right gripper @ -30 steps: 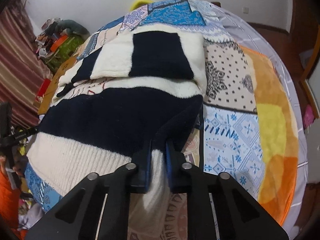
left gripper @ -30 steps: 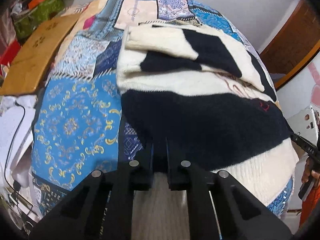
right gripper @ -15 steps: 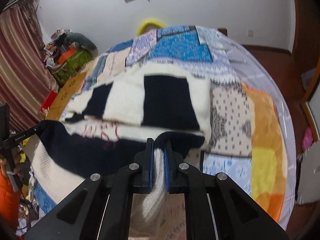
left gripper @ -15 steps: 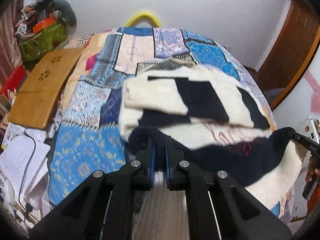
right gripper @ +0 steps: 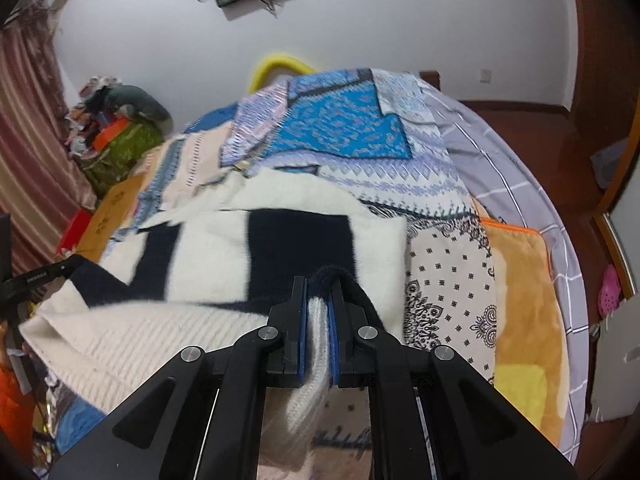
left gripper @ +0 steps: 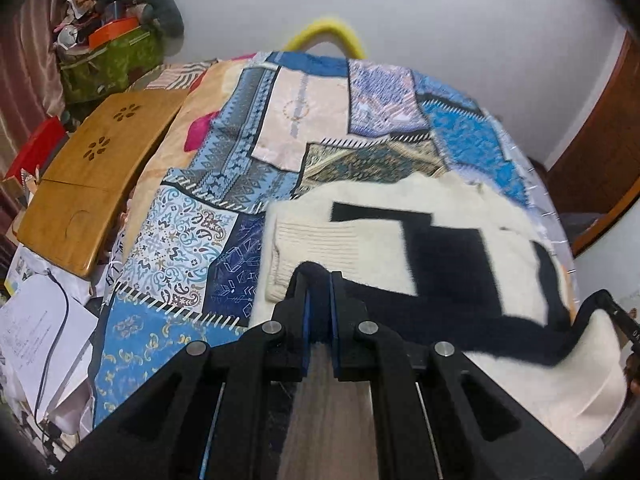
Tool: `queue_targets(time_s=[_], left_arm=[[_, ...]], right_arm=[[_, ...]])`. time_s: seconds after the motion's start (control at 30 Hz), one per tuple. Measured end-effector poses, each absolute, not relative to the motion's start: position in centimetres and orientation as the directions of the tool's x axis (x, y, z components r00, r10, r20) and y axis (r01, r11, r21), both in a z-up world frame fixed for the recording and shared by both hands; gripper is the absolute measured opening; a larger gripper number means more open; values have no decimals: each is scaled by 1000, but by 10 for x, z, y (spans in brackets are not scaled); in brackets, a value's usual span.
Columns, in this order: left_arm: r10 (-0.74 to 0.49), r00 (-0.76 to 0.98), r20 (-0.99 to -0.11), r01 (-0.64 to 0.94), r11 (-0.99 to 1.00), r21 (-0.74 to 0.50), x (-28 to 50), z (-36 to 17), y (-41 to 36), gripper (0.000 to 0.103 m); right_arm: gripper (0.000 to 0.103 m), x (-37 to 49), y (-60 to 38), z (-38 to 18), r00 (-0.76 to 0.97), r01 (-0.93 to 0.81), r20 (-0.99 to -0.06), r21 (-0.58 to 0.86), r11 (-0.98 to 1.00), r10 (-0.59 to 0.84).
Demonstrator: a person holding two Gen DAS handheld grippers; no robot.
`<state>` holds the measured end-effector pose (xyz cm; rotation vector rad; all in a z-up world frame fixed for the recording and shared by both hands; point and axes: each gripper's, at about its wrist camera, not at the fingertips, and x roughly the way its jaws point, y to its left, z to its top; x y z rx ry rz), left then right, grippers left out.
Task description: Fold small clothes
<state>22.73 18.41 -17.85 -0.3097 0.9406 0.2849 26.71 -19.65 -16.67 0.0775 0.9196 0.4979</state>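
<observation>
Sweater (left gripper: 452, 256) cream, navy blocks; quilt (left gripper: 180, 232) blue patchwork.

We saw the right gripper (right gripper: 319, 286) clamped on the sweater (right gripper: 208, 248), whose hem hung raised over the bed (right gripper: 516, 216) beyond our jaws.

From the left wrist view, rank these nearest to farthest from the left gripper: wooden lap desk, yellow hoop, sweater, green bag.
1. Sweater: clamped in the left gripper.
2. Wooden lap desk: off to the left, beside the quilt.
3. Green bag: far left corner.
4. Yellow hoop: past the bed's far end, by the wall.
</observation>
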Motion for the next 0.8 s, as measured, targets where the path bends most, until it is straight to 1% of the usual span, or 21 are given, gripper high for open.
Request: queue_targets(time_s=[0.1,0.23,0.37,0.4,0.47,0.5,0.53,0.57,0.6,0.63,0.67,0.7,0.8], left_arm=[[120,525,-842,-382,918,-107,234,-195,186,7],[101,489,-866,-394,911,-117,237,-214,192,8],[103,481,-870,-379,920,-101,236,-216,192,12],[107,480,-871,-376,922,-94,235,-214,191,14],[122,468,-875,-368,927,-68,233,-211,189,27],[131,467,-874,-365,929,-56,232,-209,188,30],[143,467,-873,-363,931,-41,230,-207,188,38],[160,465,-871,-361,932,-21,229,-204,187,47],[176,466,-867,-357,934,-2,226,-202,186,50],[192,470,-861,-353,936,15,223,-199,184,56],[202,473,-858,-352,936,26,222,-196,184,58],[208,474,-855,-350,936,34,219,-194,183,58],[197,475,-858,-338,941,29,212,-188,182,66]], right_arm=[[8,278,-196,-186,480,-356,-776,255,899,410],[8,286,-202,-208,435,-318,-804,283,905,405],[9,284,-204,-209,419,-315,-812,290,903,407],[9,283,-203,-207,421,-320,-812,283,904,404],[10,279,-202,-199,423,-337,-815,264,904,396],[11,278,-202,-196,420,-344,-818,257,903,393],[13,278,-202,-195,419,-348,-820,251,903,389],[17,276,-202,-191,419,-353,-822,245,903,386],[26,275,-203,-187,417,-357,-823,242,902,385],[32,273,-205,-184,419,-359,-822,240,902,386],[43,270,-207,-180,429,-361,-814,243,900,391],[49,264,-210,-173,452,-365,-796,246,898,402],[50,253,-212,-161,477,-377,-778,239,895,409]])
